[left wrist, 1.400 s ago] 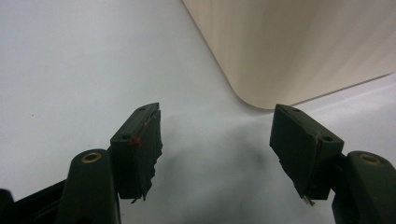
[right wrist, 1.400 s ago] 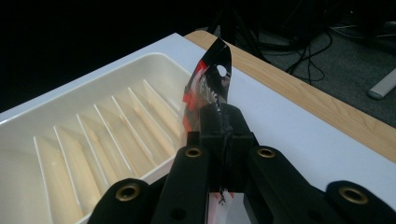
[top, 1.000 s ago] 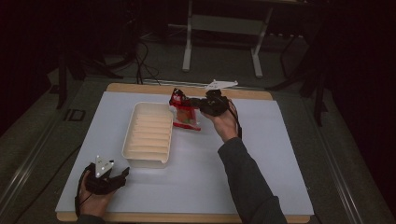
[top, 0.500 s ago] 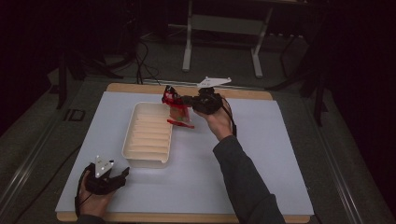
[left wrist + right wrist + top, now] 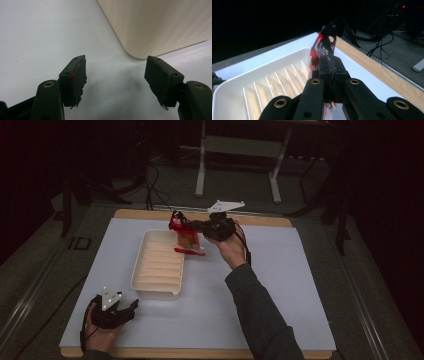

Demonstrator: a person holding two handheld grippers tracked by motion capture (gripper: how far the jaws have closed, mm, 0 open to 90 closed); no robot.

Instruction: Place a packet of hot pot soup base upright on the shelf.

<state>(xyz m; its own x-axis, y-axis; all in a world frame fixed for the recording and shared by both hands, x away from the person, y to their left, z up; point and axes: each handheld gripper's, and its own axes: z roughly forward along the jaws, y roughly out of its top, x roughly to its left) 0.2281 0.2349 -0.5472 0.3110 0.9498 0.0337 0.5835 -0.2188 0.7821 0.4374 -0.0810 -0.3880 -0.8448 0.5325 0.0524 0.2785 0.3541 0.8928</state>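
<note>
The white table (image 5: 280, 285), with a strip of bare wood along its far edge, carries a cream ribbed tray (image 5: 159, 265) left of centre, and that tray lies where it lay a second ago. What has changed is the red snack packet (image 5: 185, 235): a second ago it hung just right of the tray's far right corner, half a second ago it was tilted over that corner, and now it hangs upright above the tray's far right rim, its lower end spread just outside the rim and lifted off the table. The right gripper (image 5: 192, 226) has moved with it a little toward the left and far side, the arm in its dark sleeve reaching in from the bottom. Its jaws are closed on the packet's top edge; in the right gripper view the right gripper (image 5: 331, 68) pinches the foil, and the packet (image 5: 324, 48) rises above the pads with the tray (image 5: 262, 82) beyond. The packet's print is red, white and black with a punched hang-hole near the top, but no word on it can be read. The left gripper (image 5: 131, 306) rests at the near left corner of the table, unmoved, just short of the tray's near end. In the left gripper view the left gripper (image 5: 115, 72) has its jaws spread wide with nothing between them, and the tray's rounded corner (image 5: 155, 27) stands just ahead.
</note>
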